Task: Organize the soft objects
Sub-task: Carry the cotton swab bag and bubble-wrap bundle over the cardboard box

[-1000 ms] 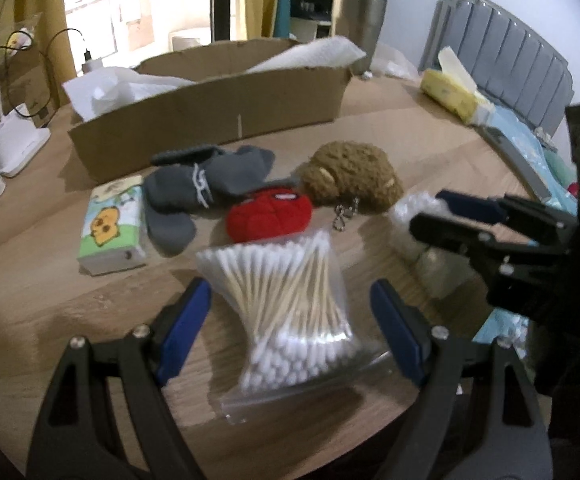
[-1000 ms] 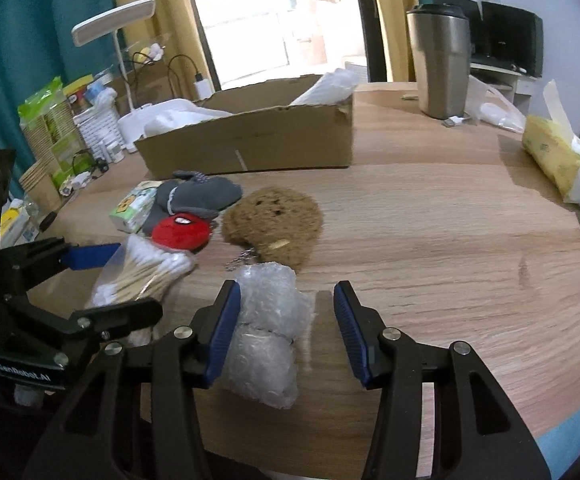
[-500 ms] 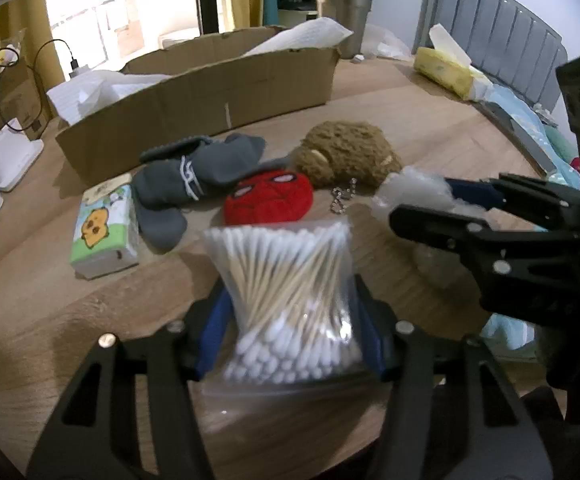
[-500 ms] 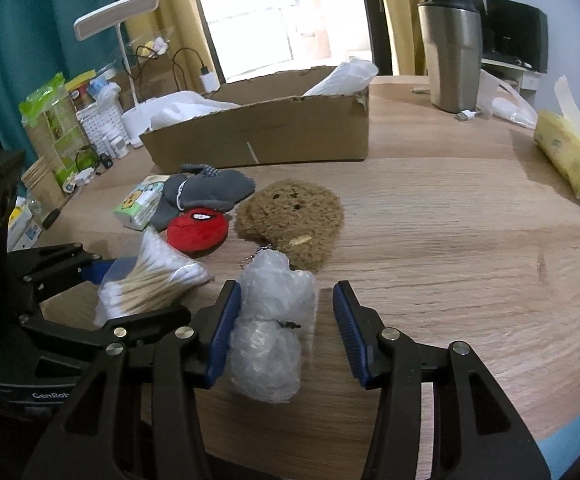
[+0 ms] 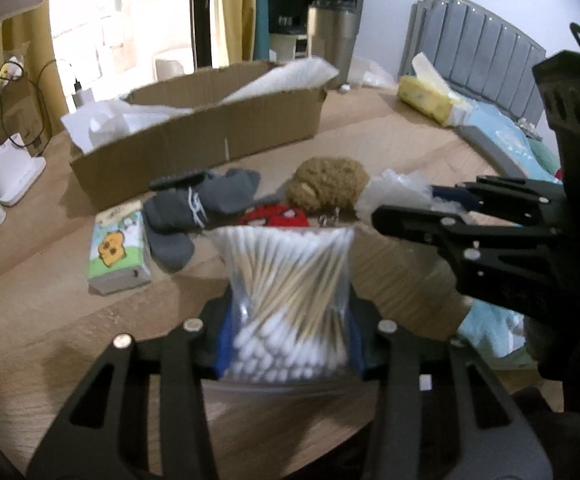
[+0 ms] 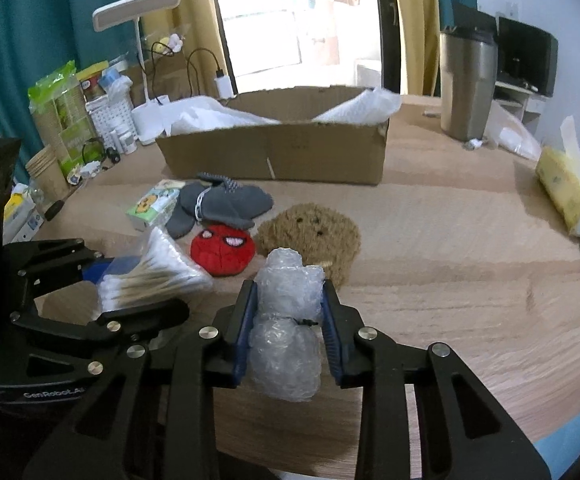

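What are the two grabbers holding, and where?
Left gripper: clear bag of cotton swabs, near its bottom end. Right gripper: bubble-wrap bundle, around its middle.

Bare tabletop (image 6: 450, 240) right of plush (image 6: 310, 232)

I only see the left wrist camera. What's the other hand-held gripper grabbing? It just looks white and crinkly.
Observer: The right hand-held gripper is shut on a bubble wrap bundle with a black tie around its middle; its jaws have just been closing.
Operator: The bag of cotton swabs hides the red plush. Is it whole?
Observer: Yes, it shows a whole masked face with two white eyes.
Operator: And the brown plush?
Observer: It has small dark dots like a face.
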The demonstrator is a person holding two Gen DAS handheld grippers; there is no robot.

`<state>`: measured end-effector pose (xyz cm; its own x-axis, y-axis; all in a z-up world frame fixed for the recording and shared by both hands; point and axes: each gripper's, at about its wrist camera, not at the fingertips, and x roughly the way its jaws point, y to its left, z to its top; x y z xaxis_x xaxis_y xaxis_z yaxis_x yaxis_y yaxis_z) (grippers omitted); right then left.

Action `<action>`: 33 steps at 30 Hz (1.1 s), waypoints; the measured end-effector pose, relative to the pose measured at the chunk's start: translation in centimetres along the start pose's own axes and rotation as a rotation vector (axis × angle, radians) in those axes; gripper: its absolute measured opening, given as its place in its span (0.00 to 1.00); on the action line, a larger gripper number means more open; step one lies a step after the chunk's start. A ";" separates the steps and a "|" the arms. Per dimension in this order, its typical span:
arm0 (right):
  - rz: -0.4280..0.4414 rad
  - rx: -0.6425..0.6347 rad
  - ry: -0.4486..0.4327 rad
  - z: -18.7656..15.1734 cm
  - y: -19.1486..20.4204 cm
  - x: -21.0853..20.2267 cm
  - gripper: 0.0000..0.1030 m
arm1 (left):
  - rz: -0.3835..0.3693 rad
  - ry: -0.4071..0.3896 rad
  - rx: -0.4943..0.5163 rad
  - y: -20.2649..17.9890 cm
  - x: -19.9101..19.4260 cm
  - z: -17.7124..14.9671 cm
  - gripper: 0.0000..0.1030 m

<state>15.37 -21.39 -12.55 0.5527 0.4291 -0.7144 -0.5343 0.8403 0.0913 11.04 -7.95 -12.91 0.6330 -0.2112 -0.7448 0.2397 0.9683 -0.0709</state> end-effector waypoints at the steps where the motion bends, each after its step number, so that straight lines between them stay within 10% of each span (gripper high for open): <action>1: -0.005 -0.002 -0.004 0.2 0.0 -0.2 0.32 | -0.003 -0.012 -0.001 0.0 -0.4 0.2 0.44; 33: -0.044 -0.113 -0.121 7.9 2.5 -2.3 0.32 | 0.024 -0.213 -0.077 5.8 -6.2 5.6 0.44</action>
<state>17.84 -17.60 -5.21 0.6463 0.4350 -0.6270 -0.5728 0.8194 -0.0220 12.67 -1.80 -5.00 0.7808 -0.2038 -0.5906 0.1710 0.9789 -0.1118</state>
